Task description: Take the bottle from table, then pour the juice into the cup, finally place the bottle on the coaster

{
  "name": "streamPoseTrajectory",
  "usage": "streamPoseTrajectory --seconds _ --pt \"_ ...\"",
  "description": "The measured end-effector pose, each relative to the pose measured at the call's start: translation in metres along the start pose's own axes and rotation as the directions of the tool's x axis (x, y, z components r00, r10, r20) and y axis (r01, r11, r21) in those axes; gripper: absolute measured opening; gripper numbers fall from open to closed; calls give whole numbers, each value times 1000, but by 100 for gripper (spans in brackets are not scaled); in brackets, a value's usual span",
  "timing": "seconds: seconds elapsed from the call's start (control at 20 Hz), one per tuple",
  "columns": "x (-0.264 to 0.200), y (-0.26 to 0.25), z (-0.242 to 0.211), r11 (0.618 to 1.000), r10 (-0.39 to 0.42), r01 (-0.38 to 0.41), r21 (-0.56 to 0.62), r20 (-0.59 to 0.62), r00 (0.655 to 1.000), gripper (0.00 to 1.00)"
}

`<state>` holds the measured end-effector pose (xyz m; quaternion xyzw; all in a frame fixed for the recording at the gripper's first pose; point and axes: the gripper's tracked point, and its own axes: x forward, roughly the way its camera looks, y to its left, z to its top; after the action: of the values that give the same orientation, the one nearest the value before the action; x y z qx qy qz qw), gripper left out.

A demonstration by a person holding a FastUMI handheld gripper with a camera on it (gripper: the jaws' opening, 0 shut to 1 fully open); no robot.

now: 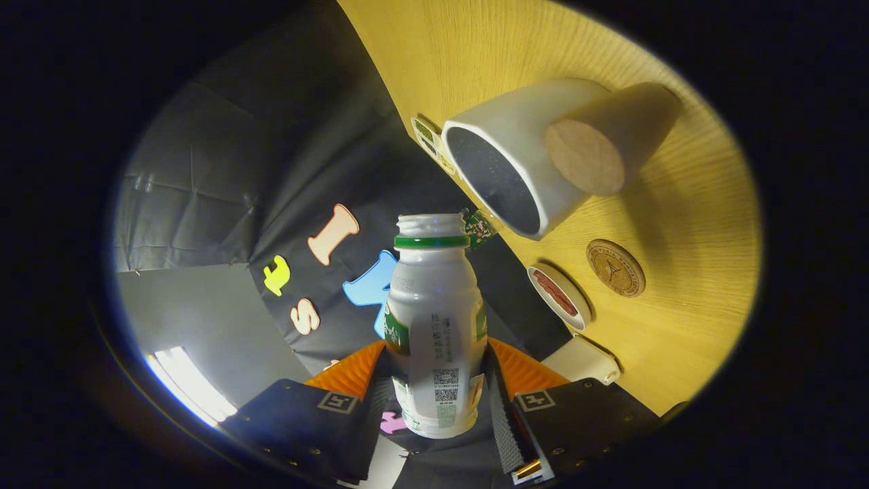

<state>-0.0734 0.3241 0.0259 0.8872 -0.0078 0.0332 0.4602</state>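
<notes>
We tilt the bottle (434, 319), clenched in our tongs (434, 401), toward the cup (516, 156).
Mouth short of rim: juice may spill on the counter (686, 224).

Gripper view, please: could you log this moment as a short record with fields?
held item: white juice bottle, green neck ring, cap off
gripper: jaws pressed on the bottle's two sides
view tilt: rolled, so the wooden table runs up one side
bottle mouth: just short of the white cup's rim, not over it
cup inside: dark, no liquid discernible
coaster: round cork, bare, on the table beyond the cup
near coaster: small white dish
pour: no stream visible
</notes>
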Motion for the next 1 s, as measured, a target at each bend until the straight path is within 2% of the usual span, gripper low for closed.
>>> streamPoseTrajectory --seconds 0.35,0.5,0.65,0.8,1.0 --pt "1 -2 0 999 -7 7 -31 -1 1000 69" --pt "2 -8 -2 992 -31 31 -122 -1 1000 69" --pt "5 -9 -8 976 -18 14 -217 -18 1000 69" --pt "-1 -19 -13 916 -51 35 -400 -29 998 69" --pt "-5 -38 -16 785 -104 56 -617 -42 994 69"
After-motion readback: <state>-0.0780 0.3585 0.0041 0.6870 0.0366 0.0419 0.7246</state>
